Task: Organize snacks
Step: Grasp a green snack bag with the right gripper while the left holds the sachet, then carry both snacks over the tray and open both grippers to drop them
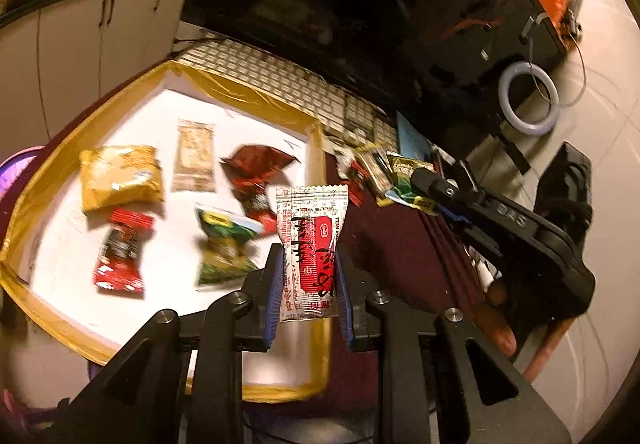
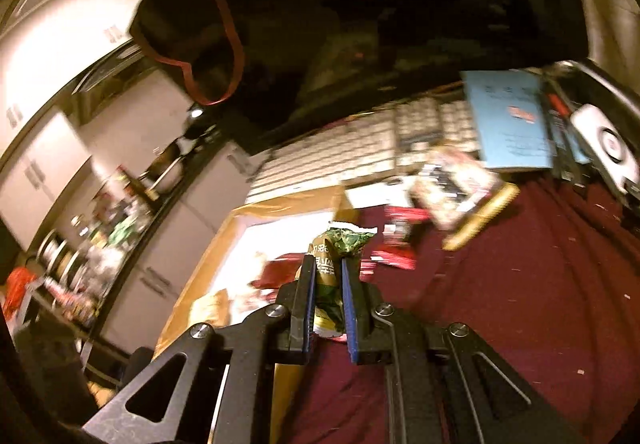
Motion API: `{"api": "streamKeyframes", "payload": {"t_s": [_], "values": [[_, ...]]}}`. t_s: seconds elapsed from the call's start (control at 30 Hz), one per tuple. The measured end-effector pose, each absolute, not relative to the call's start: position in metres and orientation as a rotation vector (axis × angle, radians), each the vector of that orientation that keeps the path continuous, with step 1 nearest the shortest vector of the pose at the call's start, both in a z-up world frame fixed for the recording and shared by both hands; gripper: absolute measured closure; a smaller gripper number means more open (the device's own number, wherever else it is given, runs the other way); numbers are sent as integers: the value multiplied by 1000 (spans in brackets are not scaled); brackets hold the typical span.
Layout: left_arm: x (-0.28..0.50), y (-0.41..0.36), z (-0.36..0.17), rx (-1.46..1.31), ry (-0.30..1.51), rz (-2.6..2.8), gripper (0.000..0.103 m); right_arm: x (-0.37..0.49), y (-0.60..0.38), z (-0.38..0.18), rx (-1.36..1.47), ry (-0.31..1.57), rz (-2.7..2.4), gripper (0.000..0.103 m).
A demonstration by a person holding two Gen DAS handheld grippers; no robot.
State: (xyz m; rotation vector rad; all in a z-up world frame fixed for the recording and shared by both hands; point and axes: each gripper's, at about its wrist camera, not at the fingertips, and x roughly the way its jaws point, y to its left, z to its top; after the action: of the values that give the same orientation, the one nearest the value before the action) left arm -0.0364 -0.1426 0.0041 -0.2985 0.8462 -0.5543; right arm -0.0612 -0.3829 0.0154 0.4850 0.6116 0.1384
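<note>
Left wrist view first: the left tongs point(image 1: 308, 264) are clamped on a white and red sachet point(image 1: 312, 244), pinched upright between the blue pads, hanging above the near right edge of the white tray point(image 1: 120, 116) with its yellow taped border. Down on the tray lie five snacks, spread apart: a yellow packet point(image 1: 120, 178) at the left, a pale tan packet point(image 1: 194, 156) behind it, a dark red packet point(image 1: 254, 180) to the right, a small red packet point(image 1: 122, 252) at the front left and a green packet point(image 1: 224, 248) just beside the held sachet. Everything on the tray is blurred, so the printing can't be read. Right of the tray, on the maroon cloth point(image 1: 400, 244) over the table, a little heap of loose snacks point(image 1: 368, 172) waits near a white keyboard point(image 1: 280, 84). The right tongs point(image 1: 424, 180) show in this view too, tips at a green wrapper beside that heap.

Over to the right wrist: those tongs point(image 2: 328, 284) are closed tight on a green snack pouch point(image 2: 340, 248), its crumpled top sticking up past the fingertips point(image 2: 306, 276). Beyond it, more loose snacks point(image 2: 400, 244) lie on the maroon cloth point(image 2: 520, 304), with the tray's yellow border point(image 2: 280, 204) off to the left and a blue booklet point(image 2: 508, 120) further back.
</note>
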Motion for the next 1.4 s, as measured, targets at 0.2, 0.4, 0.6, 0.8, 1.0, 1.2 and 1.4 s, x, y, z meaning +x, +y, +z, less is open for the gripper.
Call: {"api": "streamKeyframes", "payload": {"t_s": [0.2, 0.4, 0.6, 0.8, 1.0, 1.2, 1.4], "values": [[-4, -116, 6, -322, 829, -462, 82, -23, -342, 19, 404, 651, 222, 91], [58, -106, 8, -283, 846, -357, 82, 33, -314, 15, 351, 740, 233, 91], [102, -120, 2, -232, 913, -292, 82, 83, -315, -5, 390, 810, 180, 91], [121, -129, -22, -195, 1001, -242, 81, 96, -318, -25, 384, 837, 155, 91], [124, -132, -30, -196, 1032, -246, 75, 100, -315, -35, 367, 867, 136, 86], [97, -127, -10, -217, 942, -264, 61, 64, -329, -6, 426, 769, 166, 43], [43, -132, 18, -230, 786, -267, 34, -4, -354, 8, 422, 689, 160, 31]]}}
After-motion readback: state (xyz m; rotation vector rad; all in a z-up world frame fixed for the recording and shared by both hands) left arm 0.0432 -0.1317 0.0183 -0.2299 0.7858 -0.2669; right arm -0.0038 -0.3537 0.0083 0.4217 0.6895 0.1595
